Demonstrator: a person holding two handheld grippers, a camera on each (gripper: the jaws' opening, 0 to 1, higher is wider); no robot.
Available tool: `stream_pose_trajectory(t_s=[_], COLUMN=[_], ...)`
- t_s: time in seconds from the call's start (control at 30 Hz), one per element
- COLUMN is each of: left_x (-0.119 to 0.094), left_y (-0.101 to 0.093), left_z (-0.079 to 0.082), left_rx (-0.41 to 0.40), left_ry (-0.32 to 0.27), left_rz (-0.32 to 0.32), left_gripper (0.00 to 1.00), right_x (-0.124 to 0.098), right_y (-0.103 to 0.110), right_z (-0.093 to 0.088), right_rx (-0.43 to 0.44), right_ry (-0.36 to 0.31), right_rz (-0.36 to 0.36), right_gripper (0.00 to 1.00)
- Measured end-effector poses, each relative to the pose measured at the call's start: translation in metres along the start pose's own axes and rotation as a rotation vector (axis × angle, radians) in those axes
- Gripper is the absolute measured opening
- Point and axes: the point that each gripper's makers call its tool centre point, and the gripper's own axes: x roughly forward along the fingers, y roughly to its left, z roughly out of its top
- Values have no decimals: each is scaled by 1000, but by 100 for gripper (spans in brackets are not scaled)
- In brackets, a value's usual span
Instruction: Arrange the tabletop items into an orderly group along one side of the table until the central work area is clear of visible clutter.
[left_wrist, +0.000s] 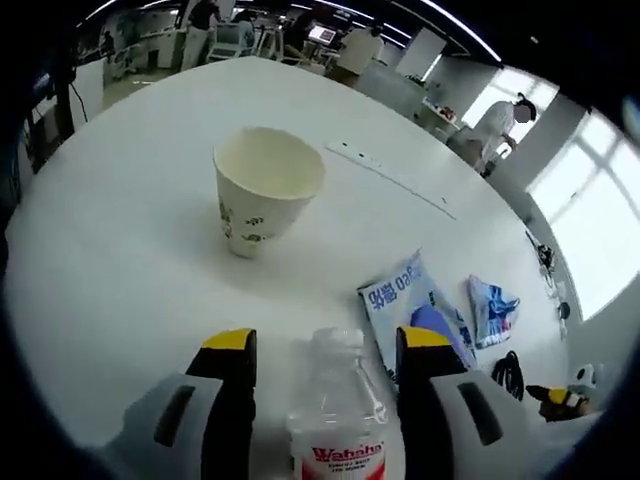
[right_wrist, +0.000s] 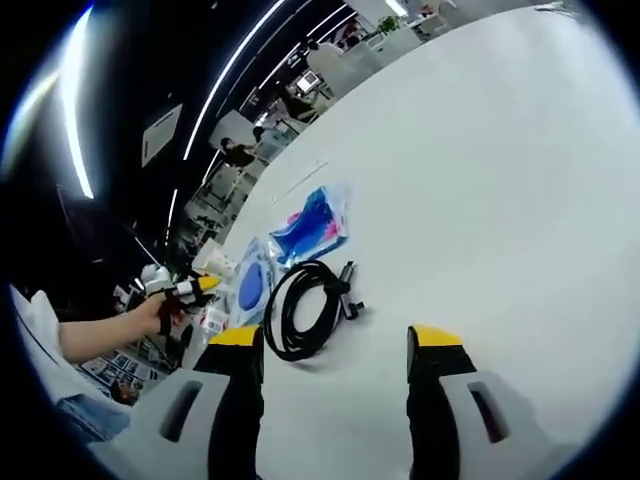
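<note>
With the bottle (left_wrist: 345, 420) between the left gripper (left_wrist: 327, 362) fingers, seemingly gripped though contact is unclear, carry it low and upright past the cup (left_wrist: 266, 187) to the packets (left_wrist: 412, 305); right gripper (right_wrist: 337, 350) open near the cable (right_wrist: 308, 305).

Paper cup (left_wrist: 265, 187) stood upright, empty, far centre. Clear Wahaha bottle (left_wrist: 345, 420) upright, nearest. Blue-white packet (left_wrist: 412, 305) lay flat right of the bottle, a smaller blue wrapper (left_wrist: 492, 308) beyond. Coiled black cable (right_wrist: 310, 305) beside blue packets (right_wrist: 312, 228).
</note>
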Motion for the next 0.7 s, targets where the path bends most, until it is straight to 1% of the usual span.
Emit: stream_pose_trajectory(t_s=[0.07,0.13,0.3,0.4,0.6,0.7], left_x=[1,2,2,3,7,11], left_y=[-2,-2,-2,0,-5,-6], left_z=[-2,-3,-2,-1,-7,-10], left_rx=[-6,10,19,26,28,55], left_ry=[16,31,38,45,64,84], left_rz=[-6,2,7,20,24,39], left_gripper=[57,56,56,54,52,49], right_x=[0,0,1,1,0,1], right_y=[1,1,1,1,-2,-3], right_z=[0,-1,-2,-1,0,-1], right_rx=[1,0,-3,-6,-2,1], right_ry=[0,3,11,11,10,14], right_rz=[0,-2,0,0,-7,-9], right_gripper=[57,57,57,57,57,57])
